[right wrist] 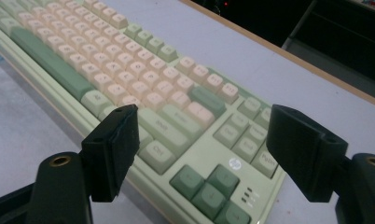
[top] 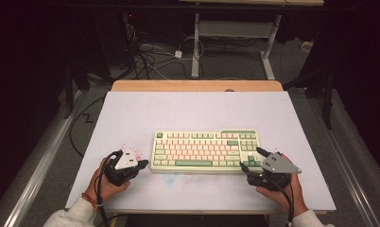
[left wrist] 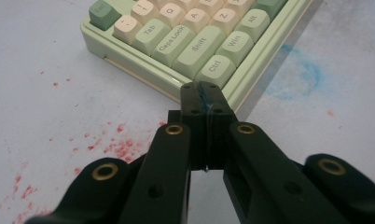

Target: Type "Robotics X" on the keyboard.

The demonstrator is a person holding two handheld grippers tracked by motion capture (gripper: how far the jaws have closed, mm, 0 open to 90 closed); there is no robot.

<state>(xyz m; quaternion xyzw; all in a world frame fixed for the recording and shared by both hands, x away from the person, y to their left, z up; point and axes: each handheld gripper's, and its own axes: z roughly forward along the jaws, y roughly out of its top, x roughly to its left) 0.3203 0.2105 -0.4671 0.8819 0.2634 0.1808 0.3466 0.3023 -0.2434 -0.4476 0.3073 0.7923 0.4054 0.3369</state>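
Keyboard [top: 206, 151]: flat at the worktop [top: 193, 109] centre, between both tongs.
Left tongs [top: 143, 164]: jaws pressed together, empty, just off the keyboard's Ctrl corner.
Right tongs [top: 251, 160]: jaws wide, over the arrow-key end.
Around: red specks [left wrist: 112, 144] and blue smear [left wrist: 303, 77], plain in left gripper view.

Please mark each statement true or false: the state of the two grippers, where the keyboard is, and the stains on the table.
1. The left gripper has its fingers closed together. True.
2. The right gripper is closed on a key. False: its fingers stand wide apart above the right end of the keyboard.
3. The keyboard lies between the two grippers. True.
4. Red specks mark the table near the left gripper. True.
5. The left gripper points at the arrow keys. False: it points at the corner by the Ctrl key.
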